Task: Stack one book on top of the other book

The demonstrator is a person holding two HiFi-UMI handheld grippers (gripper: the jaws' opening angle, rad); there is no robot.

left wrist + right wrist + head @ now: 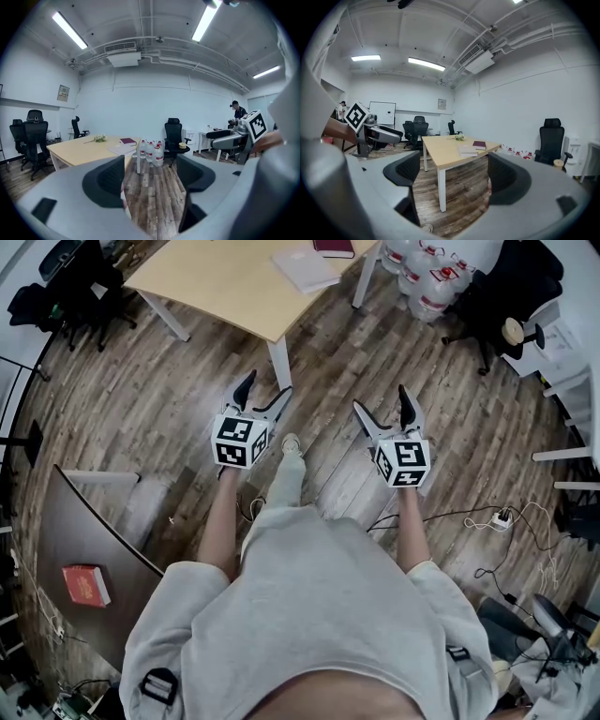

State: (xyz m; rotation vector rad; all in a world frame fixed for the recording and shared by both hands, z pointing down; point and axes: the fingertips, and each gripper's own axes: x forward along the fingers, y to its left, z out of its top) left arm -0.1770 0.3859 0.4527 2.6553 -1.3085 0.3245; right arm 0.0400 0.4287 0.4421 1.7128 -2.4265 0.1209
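A white book (pixel 306 269) and a dark maroon book (pixel 334 248) lie side by side, apart, on the far end of a light wooden table (pixel 225 282). The same white book (pixel 467 150) and maroon book (pixel 479 145) show in the right gripper view, and the maroon book (pixel 127 141) and white book (pixel 121 149) in the left gripper view. My left gripper (pixel 263 397) is held over the floor, short of the table, open and empty. My right gripper (pixel 386 410) is level with it, also open and empty.
Water bottles (pixel 427 277) stand on the floor right of the table. Black office chairs (pixel 66 287) stand at the far left and another chair (pixel 497 296) at the far right. A dark desk (pixel 84 549) with a red book (pixel 86 585) is at my near left. Cables (pixel 487 521) trail on the floor.
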